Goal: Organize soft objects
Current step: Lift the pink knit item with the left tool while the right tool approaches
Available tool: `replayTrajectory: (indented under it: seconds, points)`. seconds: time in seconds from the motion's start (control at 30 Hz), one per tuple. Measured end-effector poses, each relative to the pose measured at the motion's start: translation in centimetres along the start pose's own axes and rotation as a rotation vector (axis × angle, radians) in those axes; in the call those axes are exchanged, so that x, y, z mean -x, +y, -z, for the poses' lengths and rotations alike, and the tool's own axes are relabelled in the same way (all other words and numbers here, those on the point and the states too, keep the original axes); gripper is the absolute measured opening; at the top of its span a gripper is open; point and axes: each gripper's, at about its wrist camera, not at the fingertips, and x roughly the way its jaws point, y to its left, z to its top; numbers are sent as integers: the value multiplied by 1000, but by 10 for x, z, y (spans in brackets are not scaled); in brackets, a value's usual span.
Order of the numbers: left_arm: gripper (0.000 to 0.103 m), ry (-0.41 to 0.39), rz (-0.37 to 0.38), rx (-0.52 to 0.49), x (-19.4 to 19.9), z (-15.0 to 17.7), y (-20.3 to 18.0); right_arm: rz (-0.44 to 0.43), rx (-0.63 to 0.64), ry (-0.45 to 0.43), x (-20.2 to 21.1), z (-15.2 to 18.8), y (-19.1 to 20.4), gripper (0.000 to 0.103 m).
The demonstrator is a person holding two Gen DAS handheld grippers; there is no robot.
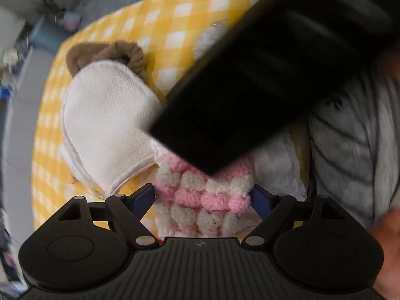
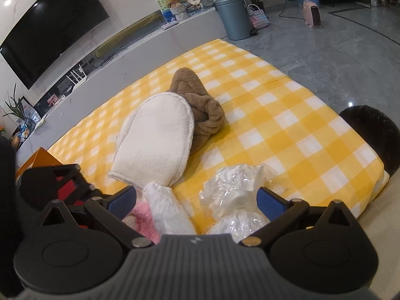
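Across the yellow-and-white checked cloth (image 2: pixel 287 115) that covers the table, the soft things lie loosely grouped, and that cloth is the largest thing in view. Next in size, the white terry mitt (image 2: pixel 156 140) rests with its rounded end partly over the brown plush bundle (image 2: pixel 200 105), the 2 touching. Nearer the camera lie crinkled clear plastic bags (image 2: pixel 237 185) and a white paper-like wrap (image 2: pixel 167 210). Smallest is the pink-and-white crochet piece (image 1: pixel 207 197), seen just beside the mitt's cuff from the left wrist view.

The left gripper (image 1: pixel 203 196) points steeply down with its 2 fingers spread wide, one on each side of the crochet piece; the pads do not appear to press it. The right gripper (image 2: pixel 197 197) has its fingers spread too, holding nothing, with the wrap and bags lying below the gap. Its dark body crosses the left view, close above.

The step in hand seems to be either setting down or taking up the crochet piece. To do it well, the left fingers should stay square to the piece and clear of the mitt's cuff, and the right gripper should keep out of the way, since the 2 tools crowd each other.

No brand, label or writing can be read on any of the task's things.
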Motion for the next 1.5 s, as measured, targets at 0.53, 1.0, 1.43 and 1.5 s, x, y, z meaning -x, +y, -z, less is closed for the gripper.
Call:
replayTrajectory:
  seconds: [0.53,1.0,1.43,1.5]
  points:
    - [10,-51,156,370,45,30,60,-51,-29,-13,4,-1,-4,100]
    - [11,-232,170,621,96,70,92,-18,201,105,-24,8,36,101]
    - [11,-454,278,685,131,126,84,136,694,27,3,28,87,101]
    - [11,-482,278,701,131,133,83,108,770,47,5,28,97,101]
